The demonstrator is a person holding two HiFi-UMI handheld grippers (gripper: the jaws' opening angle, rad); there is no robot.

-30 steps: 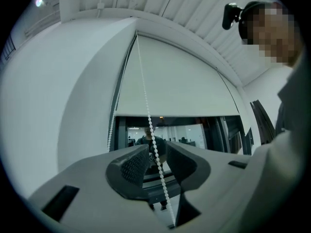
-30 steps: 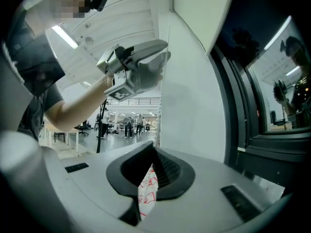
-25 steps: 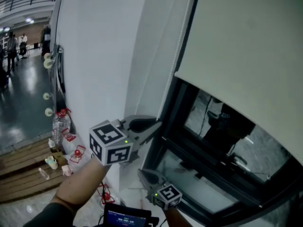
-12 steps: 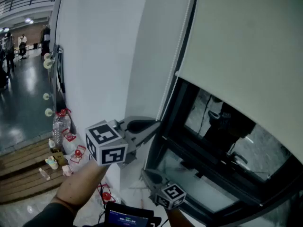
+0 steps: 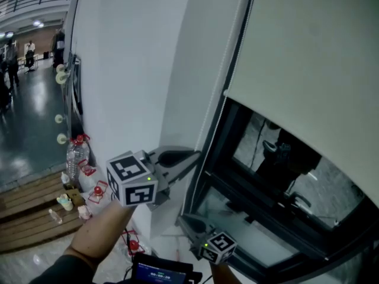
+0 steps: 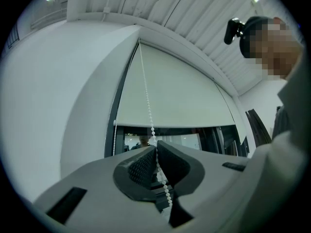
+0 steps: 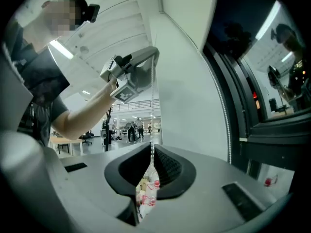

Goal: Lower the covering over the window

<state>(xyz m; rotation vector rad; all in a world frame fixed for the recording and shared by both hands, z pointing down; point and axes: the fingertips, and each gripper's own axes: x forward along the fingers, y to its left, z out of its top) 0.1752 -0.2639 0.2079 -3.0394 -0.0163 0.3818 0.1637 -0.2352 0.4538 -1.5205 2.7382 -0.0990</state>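
Head view shows the roller blind (image 5: 308, 70) part way down the window (image 5: 278, 176). Its bottom edge sits about where it was a second ago, so the lower glass is still bare. The bead chain (image 5: 227, 70) that works the blind hangs at the left side of the window, between the white wall (image 5: 130, 70) and the dark window frame (image 5: 204, 179).

Two things have just changed. The left gripper (image 5: 195, 157) has pinched its jaws tight on the bead chain. The right gripper (image 5: 185, 219), lower down on the same chain, has just been opening its jaws. The chain runs through the gap between them, but the pads do not look pressed on it. I think this is a hand swap. The left one holds the chain so the blind does not slip, and the right one lets go to take a new hold. More pulls seem needed.

Room is tight on the right, where the frame is close to both grippers. The wall on the left is near too. Below there is free space. The water bottle (image 5: 72, 155) and small red things (image 5: 98, 191) on the floor sit well off to the left.
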